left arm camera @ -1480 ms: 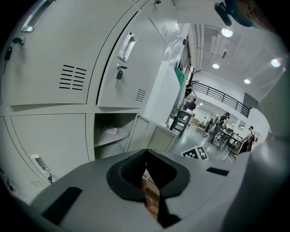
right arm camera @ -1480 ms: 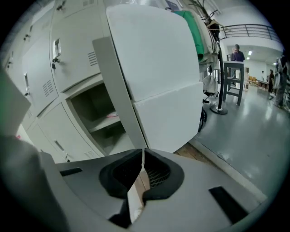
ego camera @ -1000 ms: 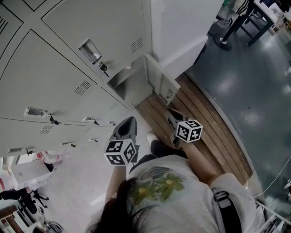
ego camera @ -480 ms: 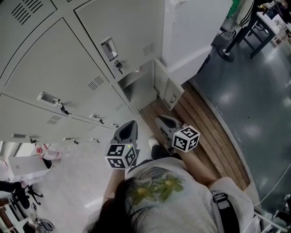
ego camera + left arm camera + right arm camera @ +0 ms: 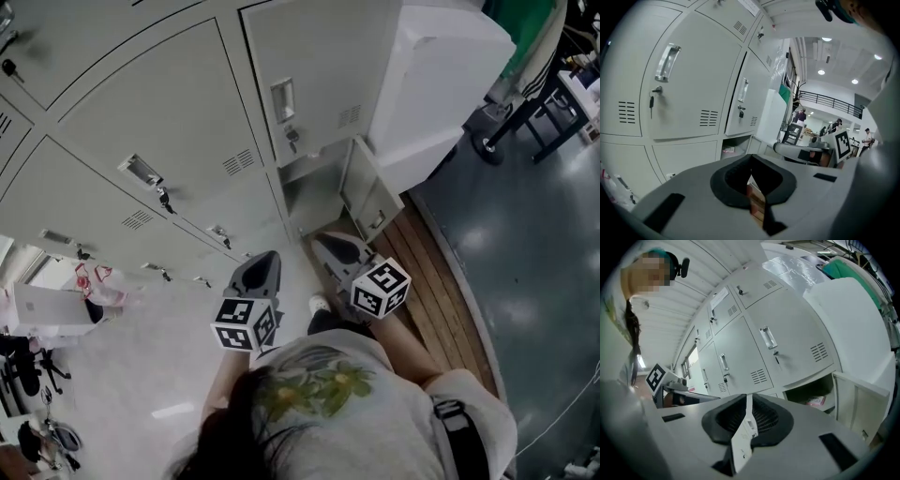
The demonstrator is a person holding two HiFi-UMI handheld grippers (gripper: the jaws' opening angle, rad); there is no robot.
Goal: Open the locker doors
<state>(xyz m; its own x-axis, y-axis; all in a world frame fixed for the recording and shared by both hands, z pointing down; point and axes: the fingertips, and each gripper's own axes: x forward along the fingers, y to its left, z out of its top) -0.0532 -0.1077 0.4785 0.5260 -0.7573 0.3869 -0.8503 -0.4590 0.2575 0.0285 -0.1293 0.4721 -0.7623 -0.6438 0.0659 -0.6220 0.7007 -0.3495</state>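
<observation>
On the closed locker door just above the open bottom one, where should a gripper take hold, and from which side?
Probably the upright metal handle above the key, approached from the front, jaws spread sideways across it. It sits at the left edge of the door, and the open lower door hinges on its right, so this one likely does too.

Your lockers (image 5: 169, 112) are painted metal: pale grey, smooth, with a soft sheen. Their handles (image 5: 282, 98) are bright polished metal. The plank strip (image 5: 441, 281) below them is wood, and the floor (image 5: 534, 253) beyond is dark and glossy. Your left hand-held gripper (image 5: 262, 265) and right hand-held gripper (image 5: 328, 246) are matt grey plastic. Your shirt (image 5: 375, 412) is soft cloth.
</observation>
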